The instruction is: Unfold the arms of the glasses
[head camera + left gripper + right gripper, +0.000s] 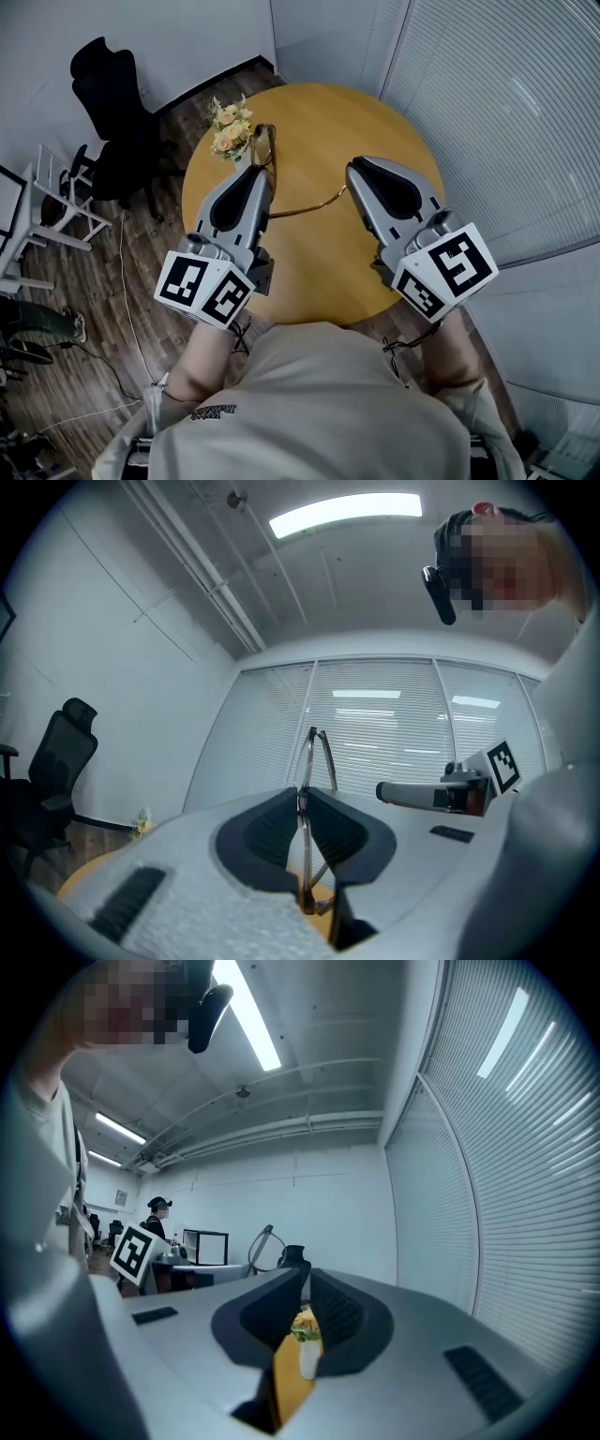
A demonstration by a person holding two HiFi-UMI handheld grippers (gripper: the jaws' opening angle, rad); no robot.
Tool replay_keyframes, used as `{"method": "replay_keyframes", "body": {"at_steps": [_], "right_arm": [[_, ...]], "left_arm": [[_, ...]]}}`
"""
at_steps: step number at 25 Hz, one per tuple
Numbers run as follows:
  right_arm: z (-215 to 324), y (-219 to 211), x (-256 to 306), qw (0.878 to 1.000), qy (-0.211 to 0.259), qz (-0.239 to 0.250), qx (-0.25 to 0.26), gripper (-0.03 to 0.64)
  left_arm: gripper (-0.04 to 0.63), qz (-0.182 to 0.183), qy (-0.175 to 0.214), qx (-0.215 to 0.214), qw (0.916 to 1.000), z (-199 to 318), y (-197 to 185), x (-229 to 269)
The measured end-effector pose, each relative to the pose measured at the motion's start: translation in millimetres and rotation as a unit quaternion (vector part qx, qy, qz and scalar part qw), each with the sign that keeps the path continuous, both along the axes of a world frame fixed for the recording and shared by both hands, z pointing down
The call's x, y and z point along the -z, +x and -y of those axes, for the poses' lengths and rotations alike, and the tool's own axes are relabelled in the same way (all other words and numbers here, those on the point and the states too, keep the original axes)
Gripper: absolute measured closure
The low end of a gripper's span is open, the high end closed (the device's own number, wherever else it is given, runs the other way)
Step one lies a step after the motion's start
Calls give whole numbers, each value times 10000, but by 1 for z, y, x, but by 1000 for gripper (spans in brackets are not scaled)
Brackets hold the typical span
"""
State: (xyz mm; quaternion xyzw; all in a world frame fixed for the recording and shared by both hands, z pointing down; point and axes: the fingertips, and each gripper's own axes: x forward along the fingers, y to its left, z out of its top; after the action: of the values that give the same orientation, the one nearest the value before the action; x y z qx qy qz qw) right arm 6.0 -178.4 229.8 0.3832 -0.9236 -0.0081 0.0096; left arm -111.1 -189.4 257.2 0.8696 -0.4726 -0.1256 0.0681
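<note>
Thin metal-rimmed glasses (266, 145) stand on edge over the round wooden table (319, 267). My left gripper (258, 172) is shut on their frame; in the left gripper view the rim (317, 752) sticks up from between the pads. One arm of the glasses (309, 204) is swung out and runs right, ending beside the tip of my right gripper (352, 169). The right gripper view shows its jaws (305, 1283) a narrow slit apart with nothing between them, only the table and flowers behind. The glasses (261, 1246) show further left there.
A small vase of flowers (230, 127) stands at the table's far left edge, close to the glasses. A black office chair (108, 94) and a white rack (56, 202) are on the floor to the left. Window blinds (506, 112) line the right side.
</note>
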Motion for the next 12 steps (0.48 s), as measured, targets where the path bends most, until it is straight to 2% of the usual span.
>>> {"method": "replay_keyframes", "body": {"at_steps": [12], "right_arm": [[-24,14,-50,9982,-576,-178,37,583]], "left_arm": [[548,-137,-11,137,9998,0,-4,1]]}}
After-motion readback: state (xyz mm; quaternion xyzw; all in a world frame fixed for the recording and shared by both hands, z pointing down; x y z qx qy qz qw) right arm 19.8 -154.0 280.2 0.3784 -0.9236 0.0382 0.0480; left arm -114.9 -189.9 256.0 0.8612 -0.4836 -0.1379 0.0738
